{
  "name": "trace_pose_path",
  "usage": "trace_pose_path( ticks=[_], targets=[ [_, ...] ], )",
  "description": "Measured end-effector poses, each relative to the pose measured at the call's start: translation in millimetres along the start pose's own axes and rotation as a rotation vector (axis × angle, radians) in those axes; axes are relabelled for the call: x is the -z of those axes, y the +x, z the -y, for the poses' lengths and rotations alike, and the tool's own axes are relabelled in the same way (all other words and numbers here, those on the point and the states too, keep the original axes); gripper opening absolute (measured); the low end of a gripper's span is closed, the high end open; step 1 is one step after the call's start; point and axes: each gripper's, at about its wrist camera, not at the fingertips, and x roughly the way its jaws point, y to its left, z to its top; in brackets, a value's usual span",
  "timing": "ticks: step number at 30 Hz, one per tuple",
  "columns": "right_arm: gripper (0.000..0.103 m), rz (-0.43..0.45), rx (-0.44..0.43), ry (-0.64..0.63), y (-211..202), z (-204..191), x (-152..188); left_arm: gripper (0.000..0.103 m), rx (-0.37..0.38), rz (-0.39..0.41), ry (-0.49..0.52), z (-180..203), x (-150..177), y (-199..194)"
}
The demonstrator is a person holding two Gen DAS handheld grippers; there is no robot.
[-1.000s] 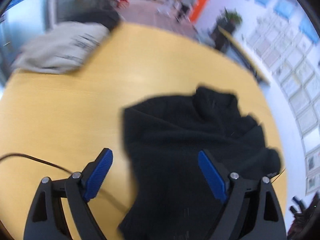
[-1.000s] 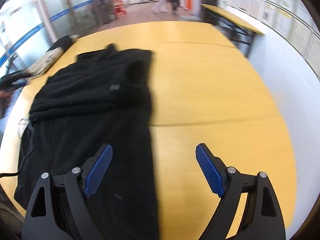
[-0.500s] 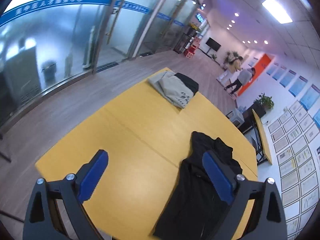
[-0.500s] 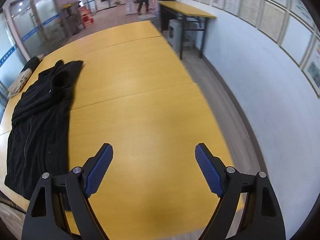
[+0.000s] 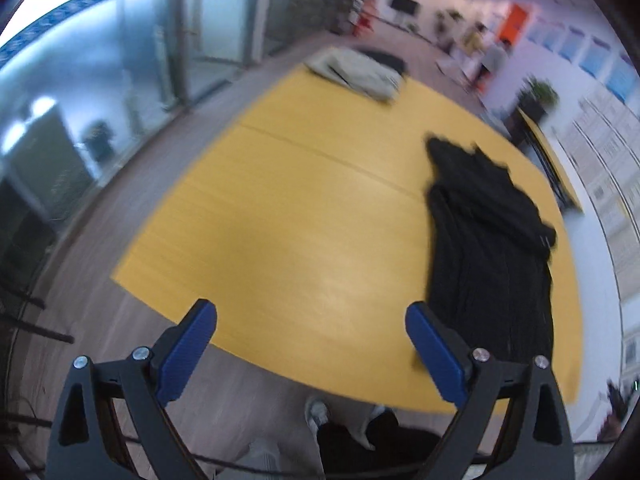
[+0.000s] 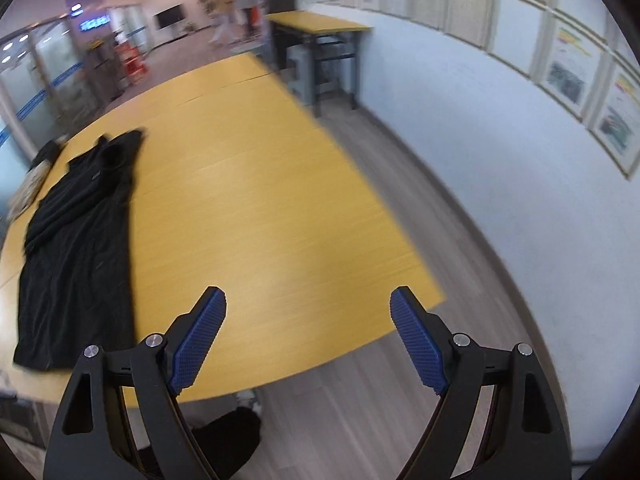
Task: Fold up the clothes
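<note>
Yellow table [image 5: 304, 216], grey floor [image 6: 420, 208], white wall [image 6: 500, 128]

The yellow wooden worktop [image 5: 304, 216] fills the centre of both views, with a seam line crossing it. Glass partitions [image 5: 120, 80] with a blue stripe occupy the upper left of the left view. Framed notices [image 6: 568, 64] line the white wall at upper right. A smaller side table [image 6: 320, 28] stands at top centre. Two blurred persons [image 6: 232, 4] stand beyond it.

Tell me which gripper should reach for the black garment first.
Probably left: the long black garment lies just beyond the open left gripper, by its right finger. The open right gripper faces bare yellow wooden table.
</note>
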Motion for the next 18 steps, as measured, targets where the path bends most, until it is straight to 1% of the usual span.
trace_pose_path(
  ticks=[3,5,6,8,10,12,15,18],
  targets=[
    [0.085,-0.061,-0.15,-0.098,23.3,-59.1,12.6,0.098,0.147,-0.119,0.074,48.7,12.6,53.2],
    [0.085,-0.097,-0.234,-0.149,39.8,-91.9,18.8,0.098,0.21,-0.198,0.122,82.5,20.5,87.3],
    [0.085,-0.115,-0.274,-0.178,51.6,-110.3,20.7,0.098,0.225,-0.229,0.145,97.5,23.8,102.7],
    [0.085,-0.152,-0.351,-0.233,75.1,-145.0,24.6,0.098,0.238,-0.275,0.199,127.1,32.5,133.3],
    [0.085,-0.204,-0.42,-0.265,100.3,-166.3,28.3,0.098,0.245,-0.312,0.248,157.0,40.0,159.4],
    [0.085,-0.255,-0.461,-0.302,129.9,-182.8,30.1,0.098,0.245,-0.34,0.26,173.5,40.9,180.9],
    [0.084,-0.324,-0.492,-0.334,160.7,-197.5,37.8,0.098,0.217,-0.388,0.266,190.1,42.1,215.2],
    [0.084,-0.376,-0.497,-0.342,188.7,-201.2,41.9,0.098,0.192,-0.4,0.266,197.4,43.6,238.5]
  ],
)
